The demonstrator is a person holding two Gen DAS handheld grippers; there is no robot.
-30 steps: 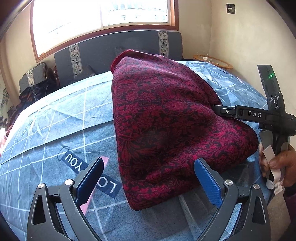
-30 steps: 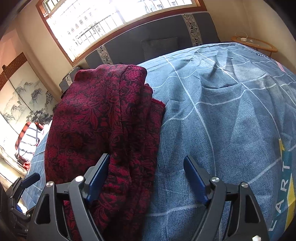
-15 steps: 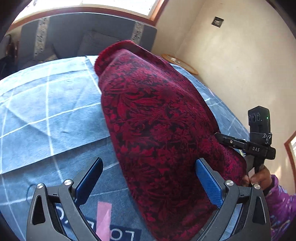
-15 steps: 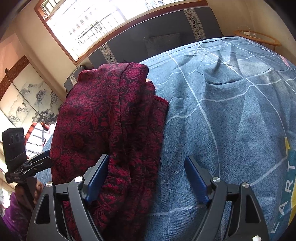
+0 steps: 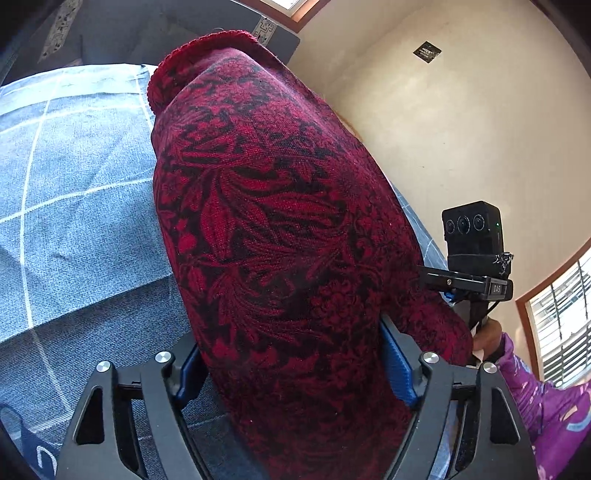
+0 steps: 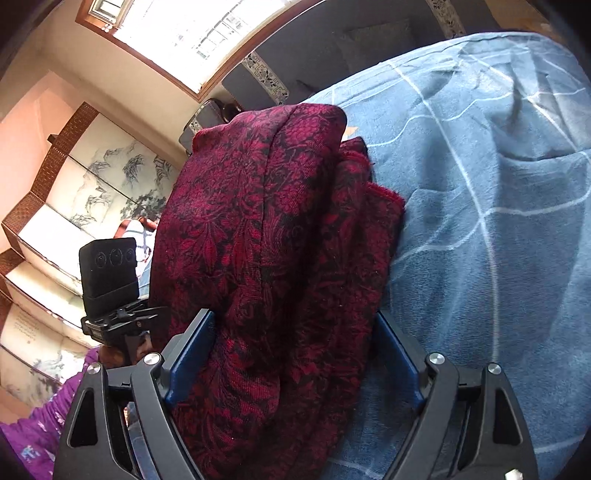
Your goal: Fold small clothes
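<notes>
Folded red-and-black garment [image 5: 280,236] lies on the blue bedspread [image 5: 74,177], near the bed's side edge. Left gripper [image 5: 291,373] has just been closing, with the cloth's near end bulging between its blue pads; whether they pinch it I cannot tell. Right gripper [image 6: 295,354] straddles the garment's other near end, jaws spread, right pad [image 6: 397,354] on the bedspread.

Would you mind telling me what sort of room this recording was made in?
Most likely a bedroom at home: a bed with a blue checked bedsheet, a padded grey headboard under a wood-framed window, and a painted folding screen beside it.
</notes>
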